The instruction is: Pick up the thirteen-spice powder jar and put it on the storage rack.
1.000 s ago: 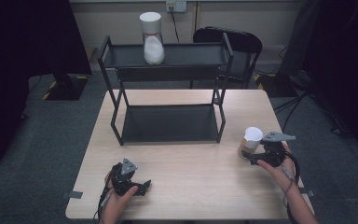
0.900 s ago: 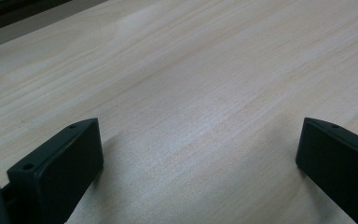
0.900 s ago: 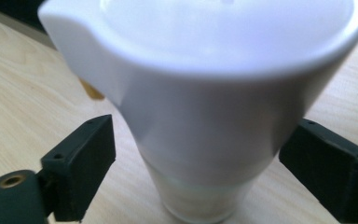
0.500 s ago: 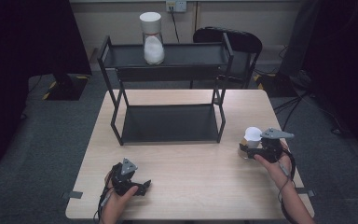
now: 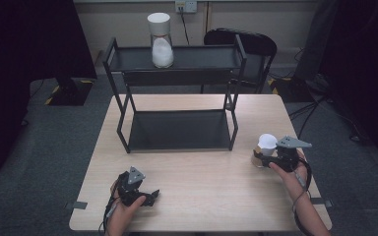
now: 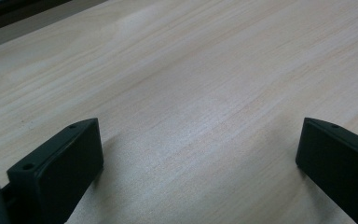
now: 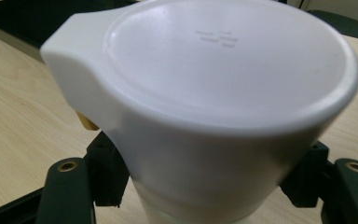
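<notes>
A jar with a white lid (image 5: 267, 142) stands on the table's right side, and its lid (image 7: 223, 70) is close up in the right gripper view. My right gripper (image 5: 263, 158) reaches it from the right, its jaws pressed against both sides of the clear body below the lid (image 7: 205, 186). A small yellow bit shows behind the jar's left side. Resting on the tabletop near the front left, my left gripper (image 5: 150, 195) stands open, with only bare wood between its jaws (image 6: 198, 154).
A black two-tier metal rack (image 5: 177, 130) stands at the back middle of the table. A second white-lidded jar (image 5: 161, 42) with white contents sits on its top shelf. A dark chair (image 5: 248, 44) stands behind the table.
My right gripper has moved left up to the jar and now has its jaws around the body. The jar has stayed in place. My left gripper has not moved.
</notes>
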